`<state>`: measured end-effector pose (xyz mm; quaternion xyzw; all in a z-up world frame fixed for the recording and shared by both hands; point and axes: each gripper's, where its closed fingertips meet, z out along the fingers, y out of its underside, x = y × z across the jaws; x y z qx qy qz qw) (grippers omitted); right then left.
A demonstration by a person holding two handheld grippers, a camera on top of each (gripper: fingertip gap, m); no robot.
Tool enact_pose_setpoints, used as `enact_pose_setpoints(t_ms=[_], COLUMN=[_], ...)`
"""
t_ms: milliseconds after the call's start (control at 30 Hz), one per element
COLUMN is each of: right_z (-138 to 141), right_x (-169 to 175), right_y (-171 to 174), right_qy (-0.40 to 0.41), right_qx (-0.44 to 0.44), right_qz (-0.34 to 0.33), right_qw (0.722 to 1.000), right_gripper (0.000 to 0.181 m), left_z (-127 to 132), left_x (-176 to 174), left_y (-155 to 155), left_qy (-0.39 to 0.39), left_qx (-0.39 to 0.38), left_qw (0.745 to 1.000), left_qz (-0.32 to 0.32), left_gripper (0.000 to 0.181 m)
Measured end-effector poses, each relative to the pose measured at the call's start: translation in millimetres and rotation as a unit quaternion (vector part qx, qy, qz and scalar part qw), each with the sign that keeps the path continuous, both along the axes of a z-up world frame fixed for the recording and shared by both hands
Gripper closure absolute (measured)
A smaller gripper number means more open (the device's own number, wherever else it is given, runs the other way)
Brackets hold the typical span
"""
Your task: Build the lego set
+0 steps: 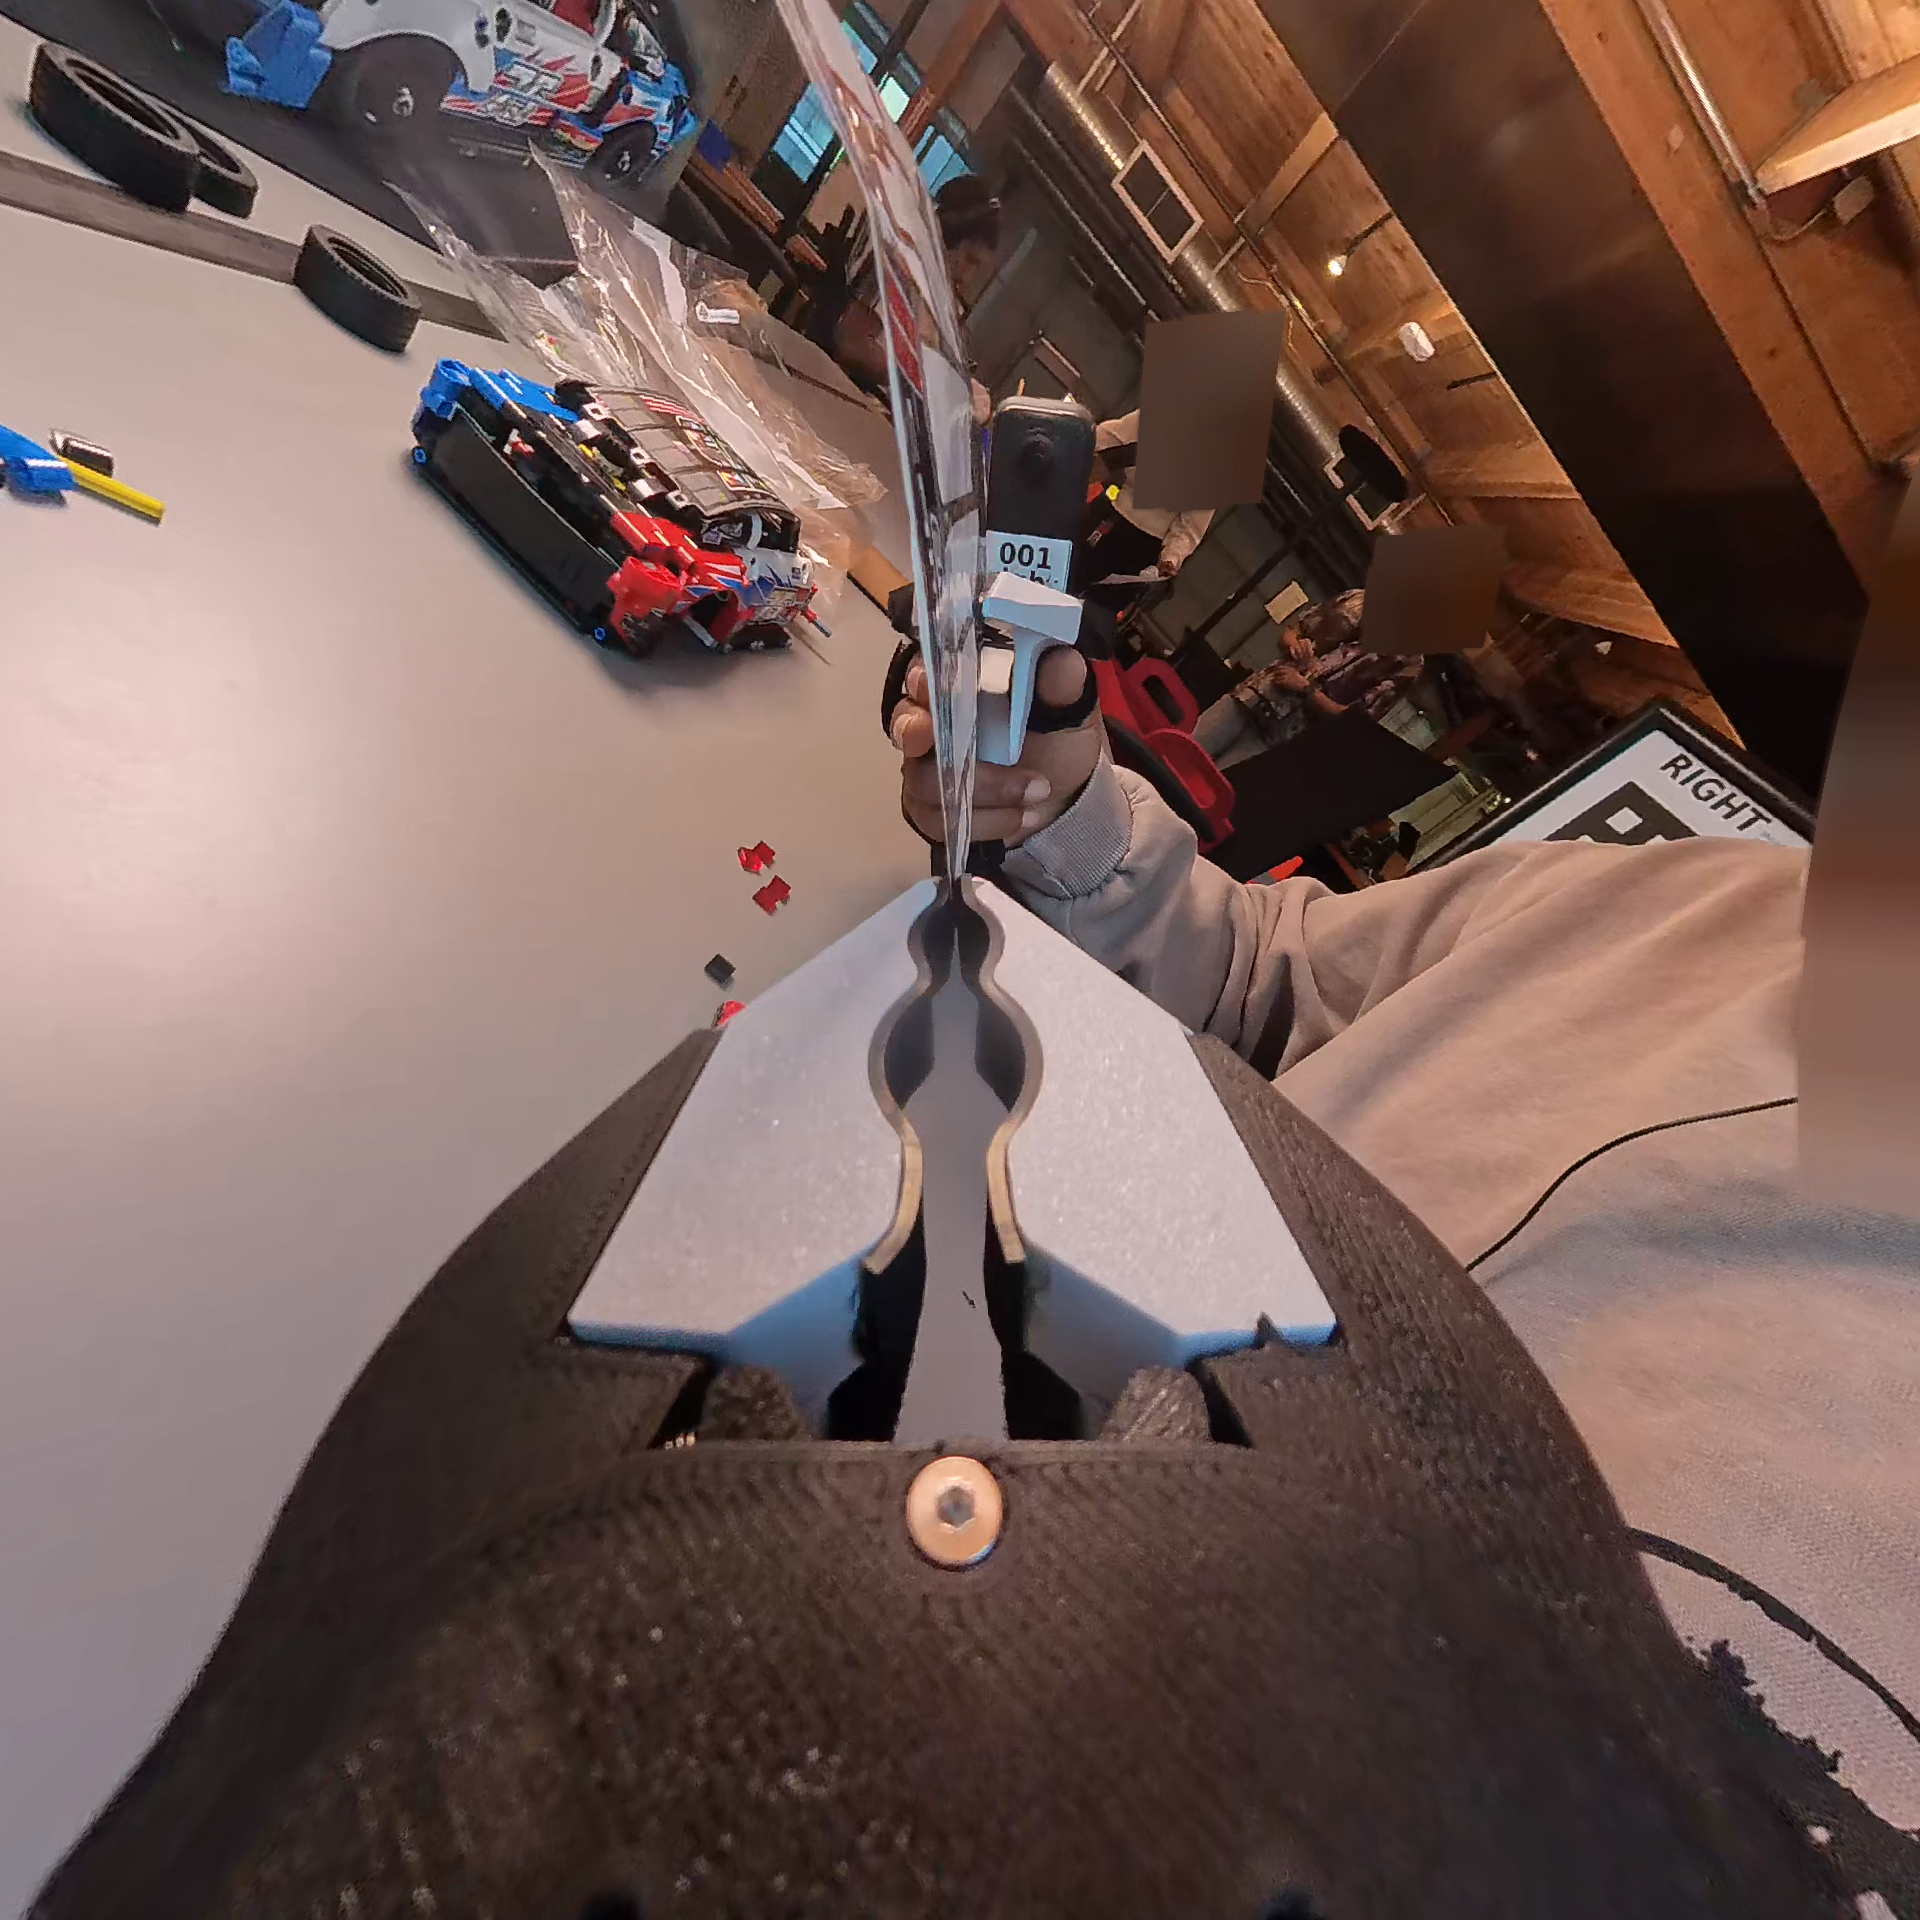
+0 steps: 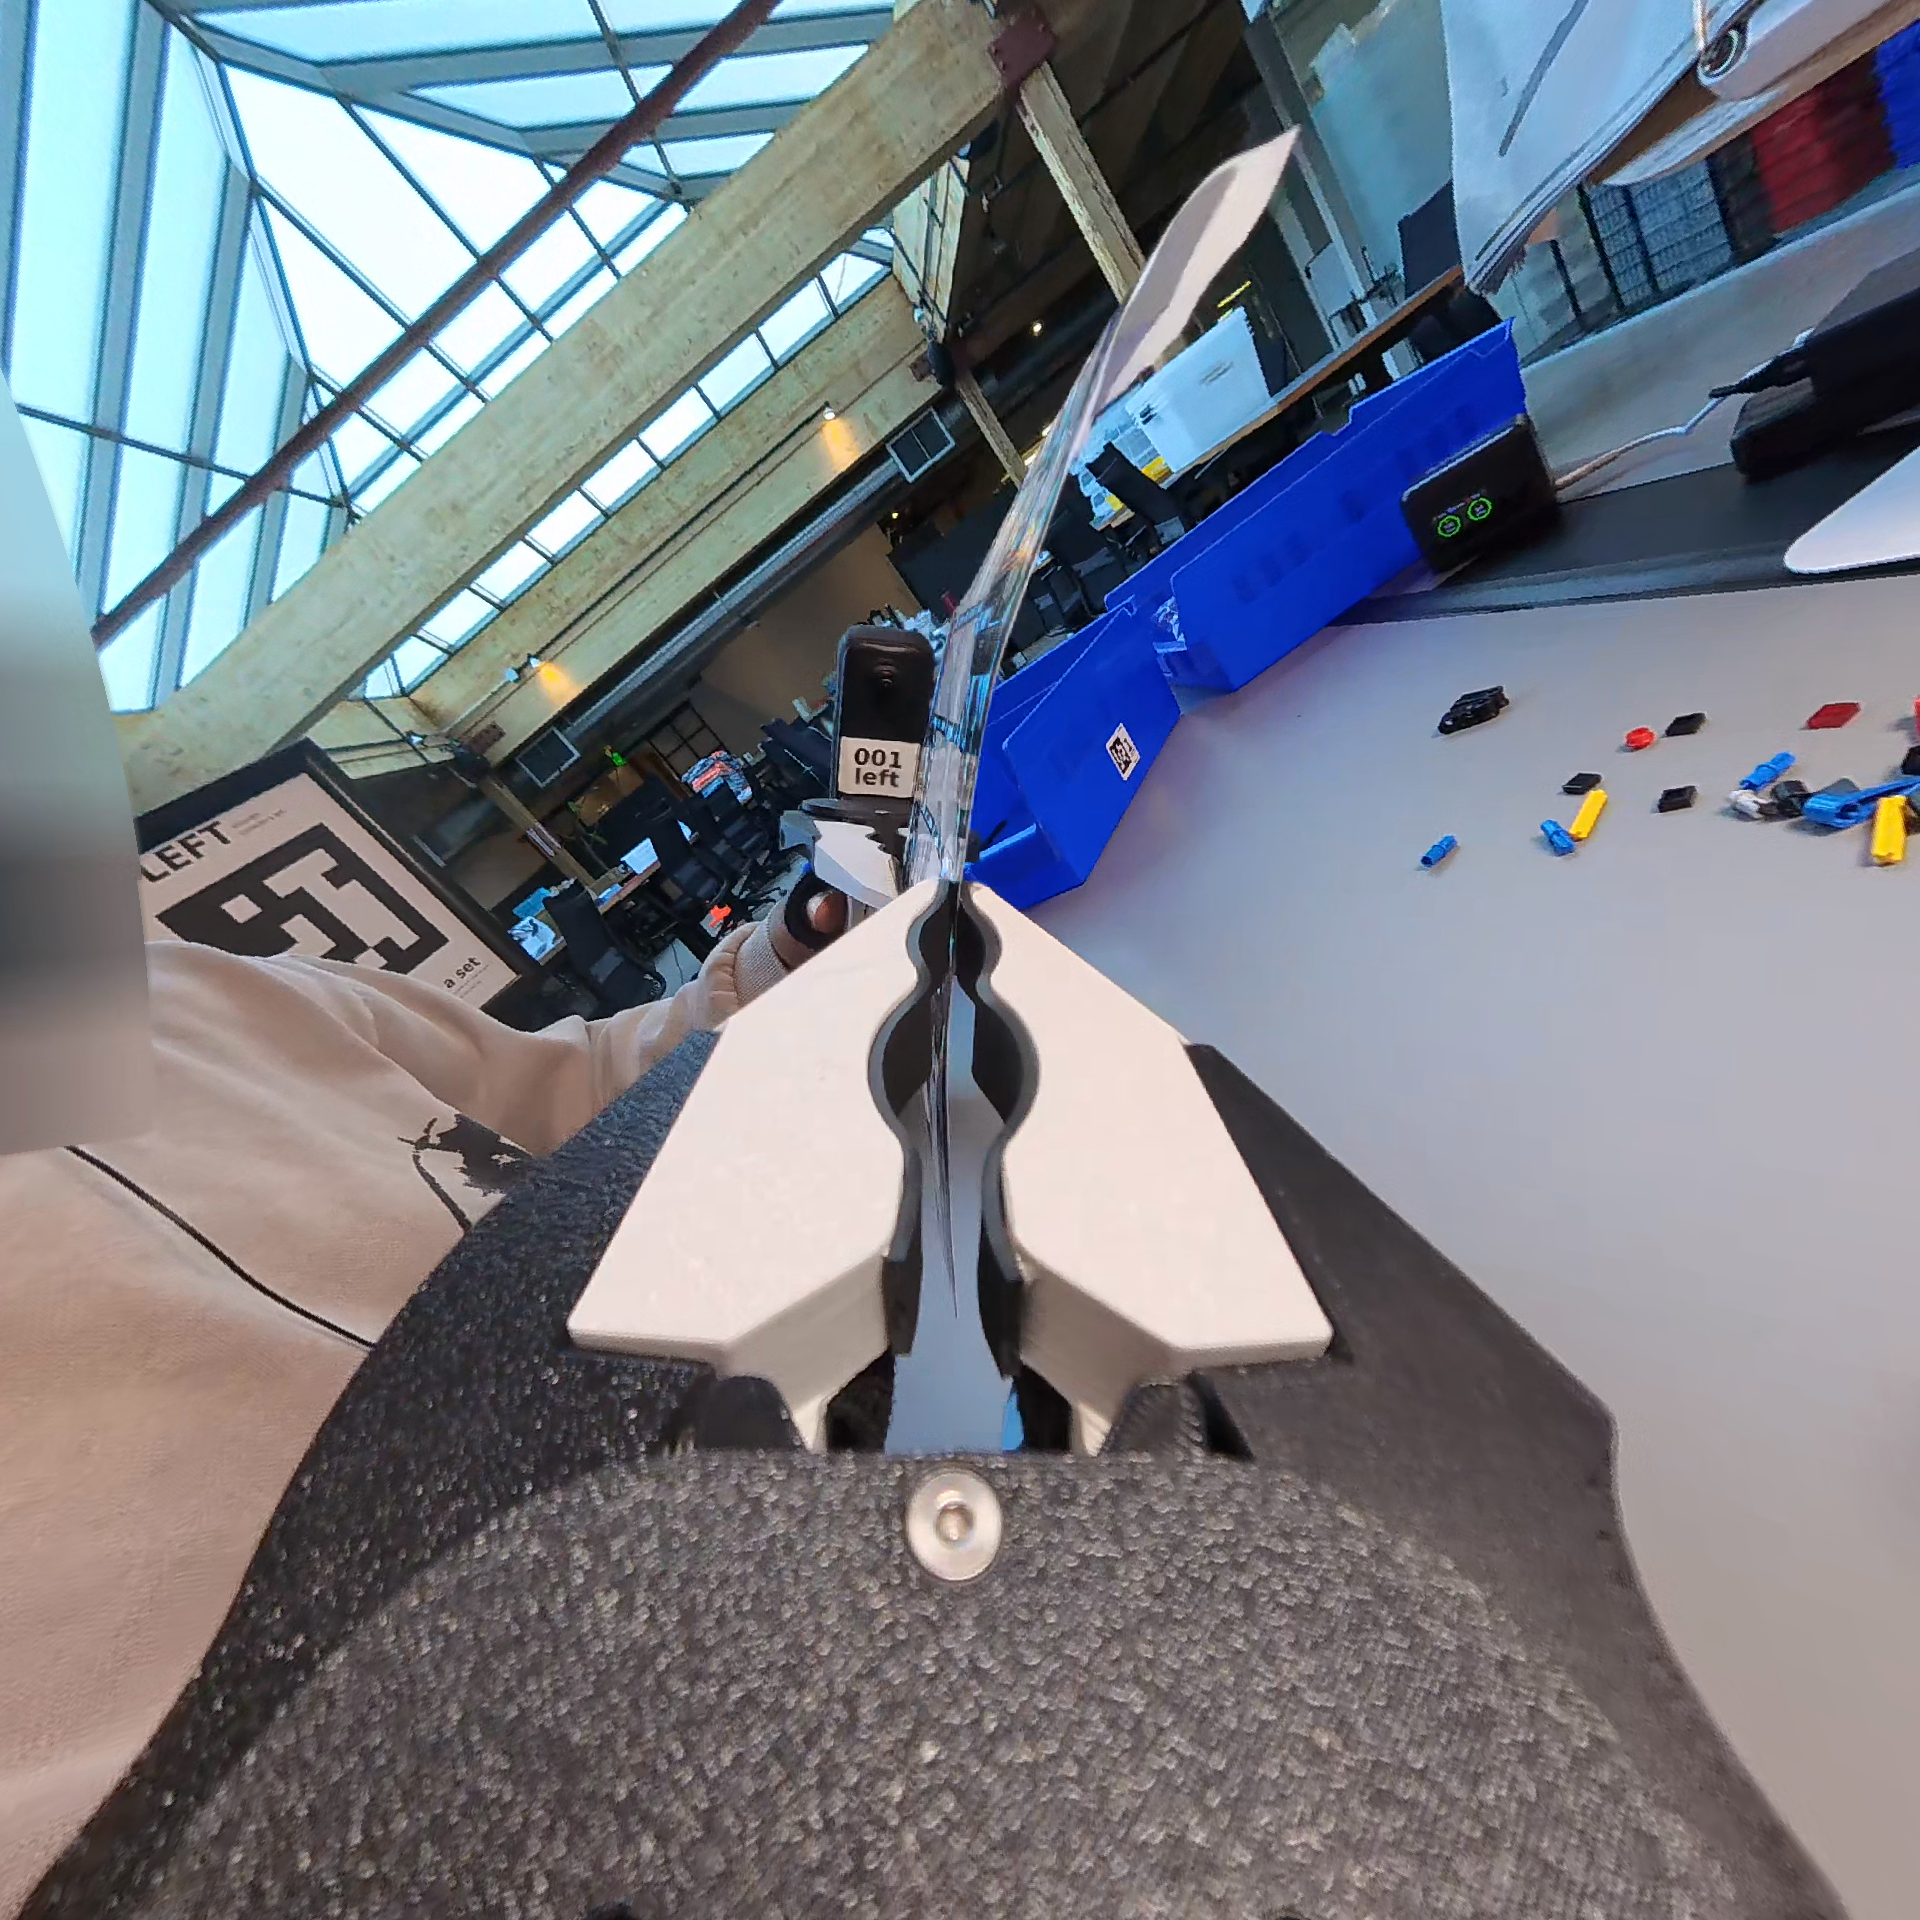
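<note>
Left gripper: I am pinching the near edge of a thin glossy printed sheet with the tips pressed together on it; only the very tips are gripping, so I judge it could be slipping out if I pull.

Right gripper: I am clamping the same sheet here too, and it is running deeper, down between the fingers toward the base. The two grippers are facing each other across it.

Sheet: it is standing edge-on to both cameras and bowing toward the top. If I am drawing the grippers apart or twisting one against the other, I expect it to be tearing or creasing at the pinch.

View risk: the sheet is blocking the middle of both views, so I am working partly blind behind it.

Loose red pieces: they are lying on the grey table just beyond my left fingers; a dropping sheet could be sweeping them off.

Small loose parts: blue, yellow, black and red bits are scattered on the table to my right, well apart from the grippers.

Lego car: the partly built model is sitting farther out on the table, untouched, with clear bags behind it.

Loose tyres: farthest out, resting near the table's far edge.
</note>
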<state>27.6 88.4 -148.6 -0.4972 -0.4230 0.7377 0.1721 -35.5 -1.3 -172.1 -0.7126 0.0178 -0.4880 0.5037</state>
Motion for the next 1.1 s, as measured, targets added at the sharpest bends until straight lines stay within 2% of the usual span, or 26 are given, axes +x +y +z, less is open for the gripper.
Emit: enact_pose_setpoints(t_ms=[367, 800, 900, 1100], right_z=[-1.6, 0.4, 3.5, -11.3], right_x=[-0.4, 0.1, 1.0, -5.5], right_y=[2.6, 4.1, 0.7, -23.6], right_qy=[-0.007, 0.000, 0.011, -0.009], right_qx=[-0.013, -0.021, -0.009, 0.050], right_qz=[-0.001, -0.003, -0.002, 0.024], right_qw=[1.000, 1.000, 1.000, 0.998], right_gripper=[0.181, 0.181, 0.181, 0.164], left_z=[-5.4, -8.8, -2.8, 25.4], left_x=[2.8, 5.0, 1.6, -7.5], left_y=[1.7, 4.0, 4.1, 0.6], left_qy=[-0.026, 0.002, -0.001, -0.029], left_qx=[-0.018, -0.003, 0.016, 0.095], left_qw=[0.999, 1.000, 1.000, 0.994], left_qz=[-0.010, 0.002, 0.012, 0.037], left_gripper=[0.181, 0.181, 0.181, 0.181])
